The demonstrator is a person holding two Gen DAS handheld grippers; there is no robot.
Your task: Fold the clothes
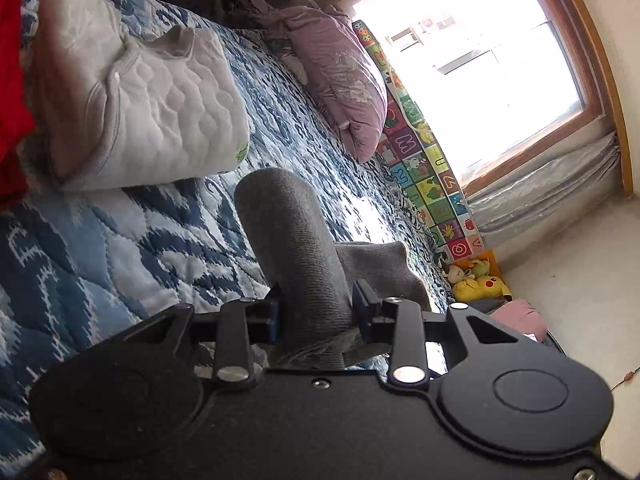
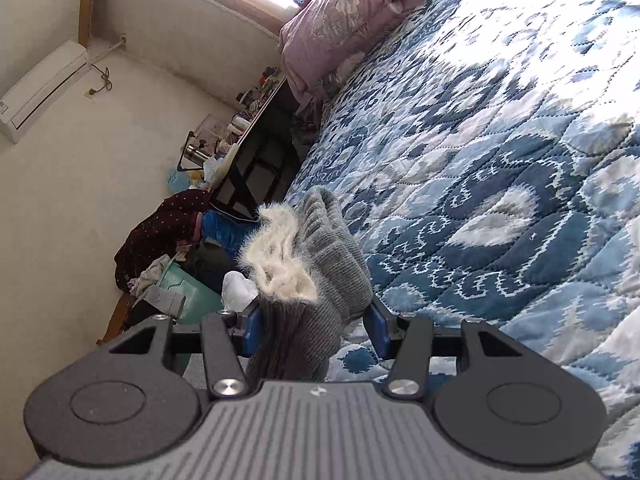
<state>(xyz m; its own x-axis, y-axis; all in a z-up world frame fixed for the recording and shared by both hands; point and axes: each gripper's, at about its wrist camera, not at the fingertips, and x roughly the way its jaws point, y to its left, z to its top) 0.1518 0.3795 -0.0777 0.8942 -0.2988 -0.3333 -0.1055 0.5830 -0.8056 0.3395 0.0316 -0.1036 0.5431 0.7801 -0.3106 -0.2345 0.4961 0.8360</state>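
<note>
Left wrist view first: your left gripper (image 1: 316, 312) has its jaws closed on a grey knit garment (image 1: 288, 240), which rises from the pads as a smooth rolled tube toward 12 o'clock, with a loose flap of the same cloth lying out at 2 o'clock over the blue patterned quilt (image 1: 120, 248) on the bed. In the right wrist view, your right gripper (image 2: 316, 330) has the garment's bunched, ribbed end with its white fleecy lining (image 2: 276, 256) between its jaws; the cloth presses the 9 o'clock pad, but a gap shows at the 3 o'clock pad, so the jaws look only part closed and I cannot tell how firm that hold is. Judging from this, you are holding the piece up between both grippers, above or just at the quilt, ready to lay it for a fold. To do it well, firm up the right-hand grip before you pull, draw the two ends apart until the knit hangs flat instead of rolled, and lower it onto the bare quilt. Keep clear of the folded white quilted garment (image 1: 160, 92) at 10 o'clock and the pink pillow (image 1: 344, 80) at 1 o'clock. Fleece clings, so expect the lining to drag and bunch.
</note>
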